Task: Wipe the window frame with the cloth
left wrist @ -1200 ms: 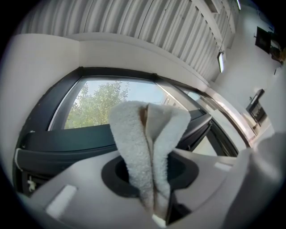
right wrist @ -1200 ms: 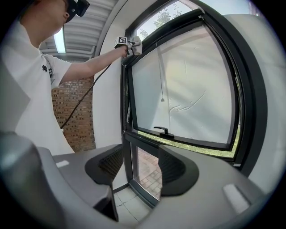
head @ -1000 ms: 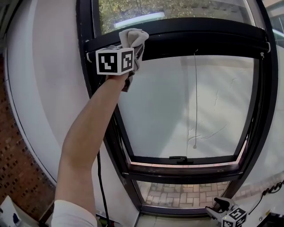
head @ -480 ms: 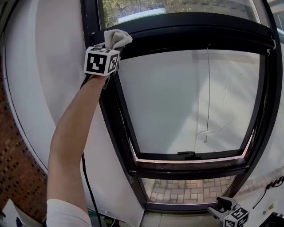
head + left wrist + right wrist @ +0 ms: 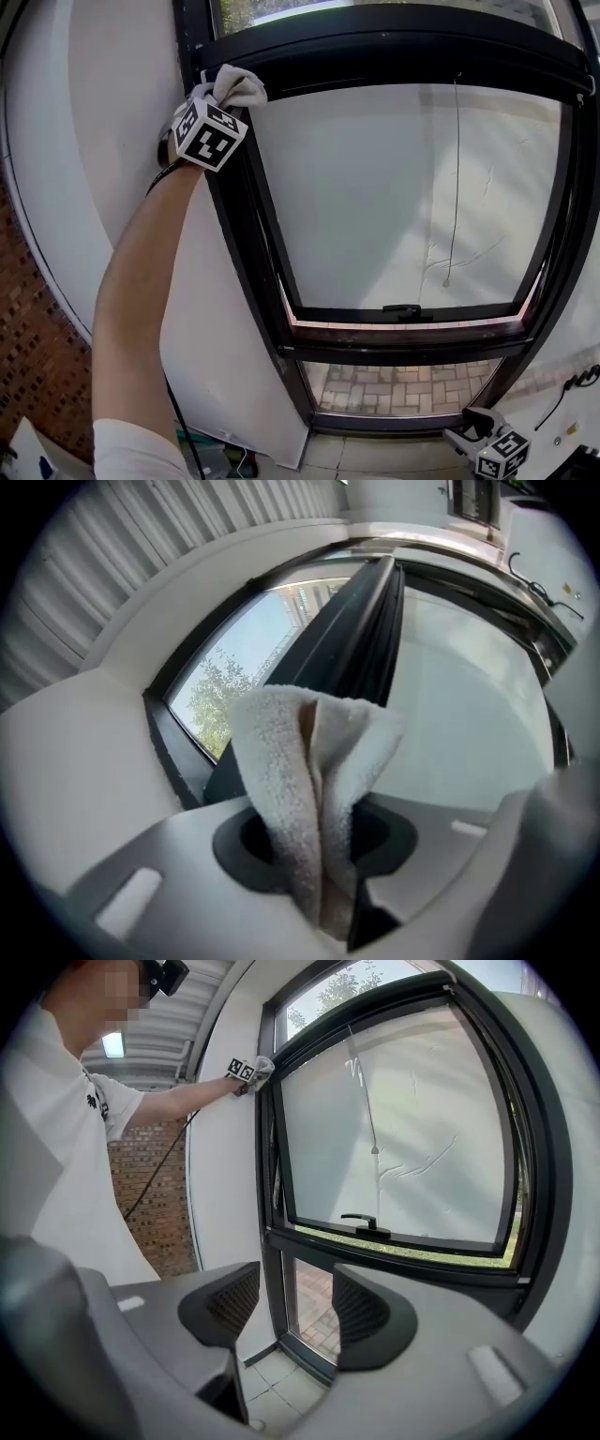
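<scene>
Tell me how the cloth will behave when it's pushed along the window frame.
The cloth looks floppy: it folds and bulges out of the left hand-held gripper, so it will probably bend against the window frame rather than push stiffly. Its fuzzy surface suggests it is light and should drag rather than slide.

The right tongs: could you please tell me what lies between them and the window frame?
Nothing but bare floor tiles: in the right gripper view, the open, empty right tongs face the window frame across them.

The right hand-held gripper (image 5: 296, 1309), jaws apart, faces the window frame (image 5: 405, 1262); seemingly the cloth (image 5: 264, 1067) touches its upper corner.
</scene>
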Motion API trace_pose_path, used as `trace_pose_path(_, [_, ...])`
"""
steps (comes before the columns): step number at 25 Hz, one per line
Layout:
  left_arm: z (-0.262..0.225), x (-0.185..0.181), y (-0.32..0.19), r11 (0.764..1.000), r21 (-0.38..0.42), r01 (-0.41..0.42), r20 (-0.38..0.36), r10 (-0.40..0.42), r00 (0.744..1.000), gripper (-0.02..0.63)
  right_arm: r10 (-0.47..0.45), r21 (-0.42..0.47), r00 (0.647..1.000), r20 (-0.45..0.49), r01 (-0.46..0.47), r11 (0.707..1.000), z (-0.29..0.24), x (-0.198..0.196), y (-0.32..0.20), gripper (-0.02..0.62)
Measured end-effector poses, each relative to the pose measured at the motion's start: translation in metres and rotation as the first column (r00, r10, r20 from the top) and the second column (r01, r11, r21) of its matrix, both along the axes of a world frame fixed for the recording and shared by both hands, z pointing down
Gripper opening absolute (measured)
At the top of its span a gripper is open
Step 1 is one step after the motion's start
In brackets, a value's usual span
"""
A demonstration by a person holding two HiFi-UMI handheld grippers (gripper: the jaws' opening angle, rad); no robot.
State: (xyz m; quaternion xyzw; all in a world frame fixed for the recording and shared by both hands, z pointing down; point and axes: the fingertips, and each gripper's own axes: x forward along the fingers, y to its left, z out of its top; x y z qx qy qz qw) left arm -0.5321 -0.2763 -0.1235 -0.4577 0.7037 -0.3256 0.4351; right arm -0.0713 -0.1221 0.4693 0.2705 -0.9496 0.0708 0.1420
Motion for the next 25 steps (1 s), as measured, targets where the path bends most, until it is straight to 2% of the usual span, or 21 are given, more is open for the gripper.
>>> trace_pose_path(7, [0.022, -0.008, 0.000, 1.000, -0.022, -0.009, 0.045, 0.010, 0.999, 0.140, -0.028, 0.010, 1.000, -0.012, 0.028, 1.000, 0.000, -0.017, -0.001, 0.245])
trace_pose_path(13, [0.062, -0.006, -0.002, 0.996, -0.079, -0.028, 0.063, 0.033, 0.997, 0.140, -0.050, 0.009, 0.998, -0.024, 0.050, 0.999, 0.000, -0.028, -0.001, 0.245])
trace_pose_path(25, [0.168, -0.005, -0.001, 0.981, -0.139, -0.134, -0.060, 0.126, 0.990, 0.140, -0.107, 0.033, 0.994, -0.030, 0.108, 0.994, -0.009, -0.057, 0.005, 0.245])
